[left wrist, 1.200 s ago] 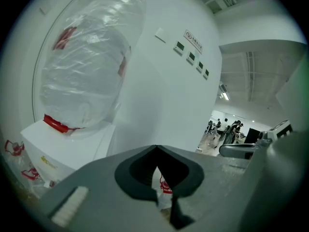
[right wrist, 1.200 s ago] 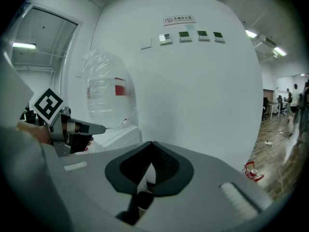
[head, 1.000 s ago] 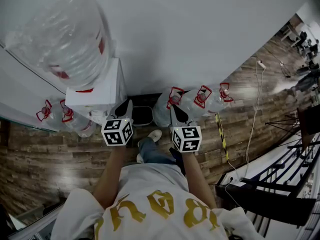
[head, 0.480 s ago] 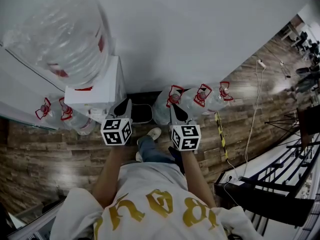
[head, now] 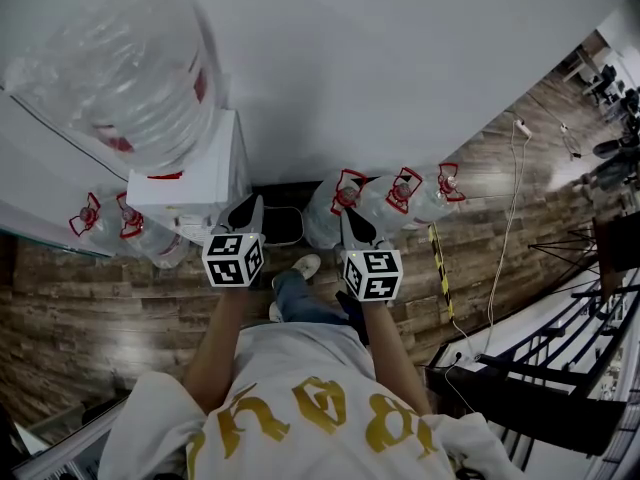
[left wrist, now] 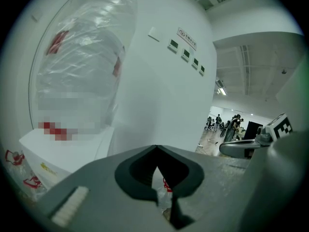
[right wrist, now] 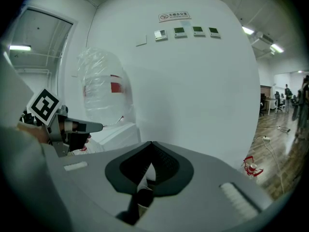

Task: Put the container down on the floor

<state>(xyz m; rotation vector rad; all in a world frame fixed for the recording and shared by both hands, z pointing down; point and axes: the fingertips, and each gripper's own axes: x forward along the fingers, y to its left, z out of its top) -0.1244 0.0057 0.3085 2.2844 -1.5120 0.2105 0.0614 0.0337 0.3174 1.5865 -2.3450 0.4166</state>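
Both the left gripper (head: 252, 206) and right gripper (head: 348, 218) are pinched shut, empty. The big clear plastic-wrapped water jug (head: 120, 68) stands upright on a white dispenser (head: 195, 183), up-left, closest to the left gripper.

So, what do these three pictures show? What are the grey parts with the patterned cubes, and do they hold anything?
There is no robot: a person holds two hand tools, each ending in tongs. The head view comes from a camera on the person's head, looking down at the left tongs and right tongs. The other two pictures come from cameras riding on each tool, looking along its jaws. Both tongs look closed and empty. Ahead stands a white water dispenser with a large plastic-wrapped bottle on top. More bottles with red handles stand on the wooden floor on both sides.
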